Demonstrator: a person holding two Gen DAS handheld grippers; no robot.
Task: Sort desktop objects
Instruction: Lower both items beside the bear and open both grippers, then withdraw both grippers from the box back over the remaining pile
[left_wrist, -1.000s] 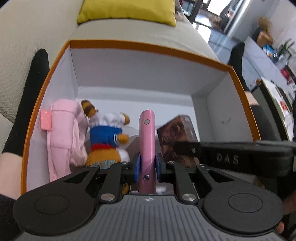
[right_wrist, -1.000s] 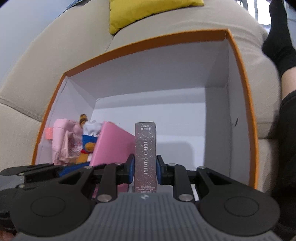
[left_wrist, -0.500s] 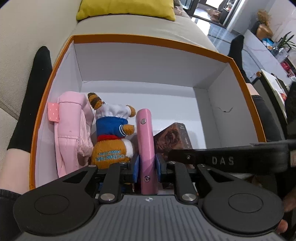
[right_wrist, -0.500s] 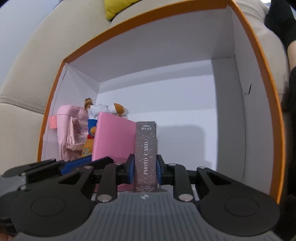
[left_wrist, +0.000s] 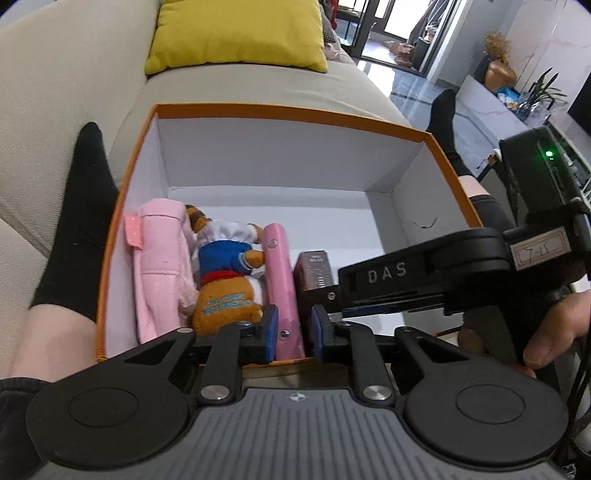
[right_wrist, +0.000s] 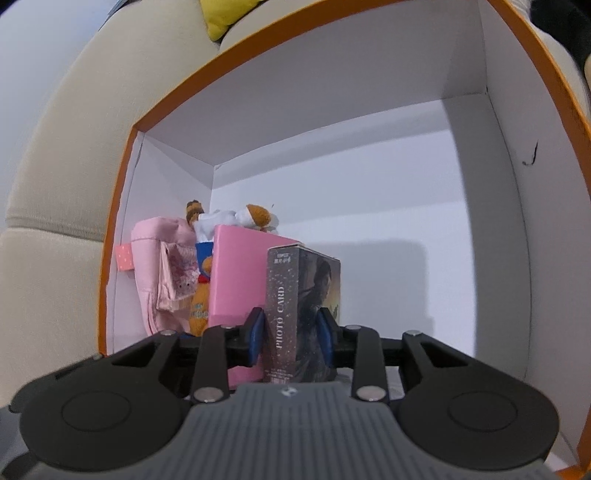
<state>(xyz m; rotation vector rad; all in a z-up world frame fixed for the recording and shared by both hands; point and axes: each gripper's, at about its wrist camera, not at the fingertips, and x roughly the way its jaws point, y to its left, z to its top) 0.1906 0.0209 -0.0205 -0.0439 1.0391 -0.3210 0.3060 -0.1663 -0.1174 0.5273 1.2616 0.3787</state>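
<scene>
A white box with an orange rim (left_wrist: 295, 110) (right_wrist: 177, 96) sits on a sofa. Along its left side stand a pink pouch (left_wrist: 159, 266) (right_wrist: 155, 266), a plush toy (left_wrist: 221, 273) (right_wrist: 201, 310), a pink book (left_wrist: 280, 280) (right_wrist: 240, 277) and a dark photo card box (left_wrist: 314, 269) (right_wrist: 291, 302). My left gripper (left_wrist: 293, 332) straddles the pink book, with a slim gap at the right pad. My right gripper (right_wrist: 291, 332) has its jaws opening, and the card box stands loose between them on the box floor. One right finger (left_wrist: 388, 273) crosses the left wrist view.
A yellow cushion (left_wrist: 236, 33) lies on the beige sofa (left_wrist: 74, 92) behind the box. A person's legs in black socks (left_wrist: 81, 221) (left_wrist: 443, 122) flank the box. A hand (left_wrist: 554, 325) grips the right tool. The box's right half holds nothing.
The right jaws have widened off the photo card box, which turned to show its picture face. The left gripper drew back from the box, and its pads loosened on the pink book.
</scene>
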